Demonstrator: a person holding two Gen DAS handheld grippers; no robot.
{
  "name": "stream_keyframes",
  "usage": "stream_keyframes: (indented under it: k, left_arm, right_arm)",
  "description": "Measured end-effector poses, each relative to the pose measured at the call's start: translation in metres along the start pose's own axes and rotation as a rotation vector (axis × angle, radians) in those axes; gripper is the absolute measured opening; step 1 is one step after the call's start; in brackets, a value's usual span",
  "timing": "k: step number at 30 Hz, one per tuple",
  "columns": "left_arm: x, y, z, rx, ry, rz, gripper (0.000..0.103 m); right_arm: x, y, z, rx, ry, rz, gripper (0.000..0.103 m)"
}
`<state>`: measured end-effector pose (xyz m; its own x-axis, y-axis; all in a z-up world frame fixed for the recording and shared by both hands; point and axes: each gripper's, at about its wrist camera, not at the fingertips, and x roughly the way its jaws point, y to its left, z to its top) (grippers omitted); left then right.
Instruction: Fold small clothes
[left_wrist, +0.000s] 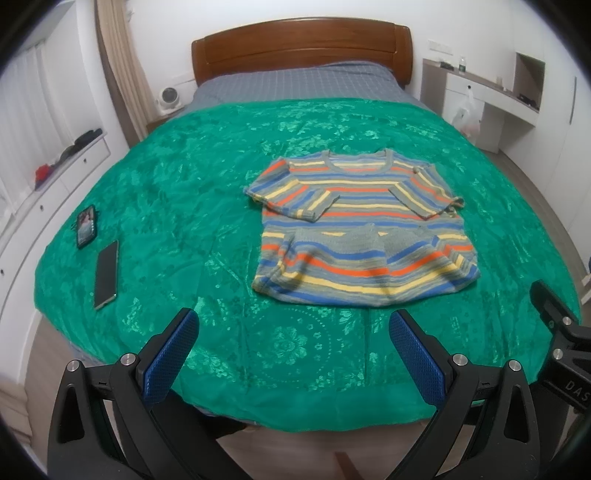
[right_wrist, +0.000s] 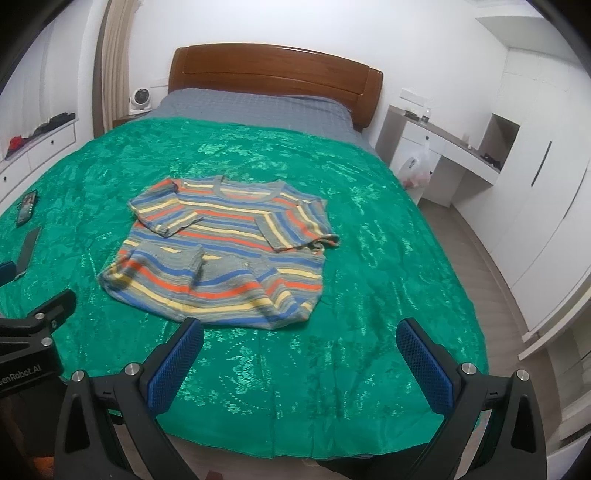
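i hold my left gripper (left_wrist: 291, 345) and right gripper (right_wrist: 300, 354) spread wide and empty above the bed's near edge, ready to reach in. beyond them the striped sweater (left_wrist: 364, 229) lies on the green bedspread (left_wrist: 184, 177), sleeves crossed inward and hem turned up so it's probably partly folded; two phones (left_wrist: 96, 251) sit well aside at the left.

Bedroom w/ white walls; bed (left_wrist: 184, 177) under a green floral cover, grey quilt behind; wooden headboard (left_wrist: 301, 46) vs far wall; beige curtain (left_wrist: 122, 70) at left; white drawers (left_wrist: 55, 177) along left; white desk (right_wrist: 447, 147) & wardrobe (right_wrist: 546, 206) at right; grey wood-look floor (right_wrist: 491, 273).
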<state>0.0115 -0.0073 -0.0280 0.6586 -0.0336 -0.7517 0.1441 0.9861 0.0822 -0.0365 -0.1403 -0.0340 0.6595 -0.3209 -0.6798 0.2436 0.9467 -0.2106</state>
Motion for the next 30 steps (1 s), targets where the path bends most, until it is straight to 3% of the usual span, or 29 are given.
stream_keyframes:
  k: [30]
  left_arm:
    - [0.0044, -0.0036, -0.0059, 0.004, 0.012, 0.000, 0.103]
  right_arm:
    - [0.0059, -0.0052, -0.0060, 0.015, 0.025, -0.004, 0.103]
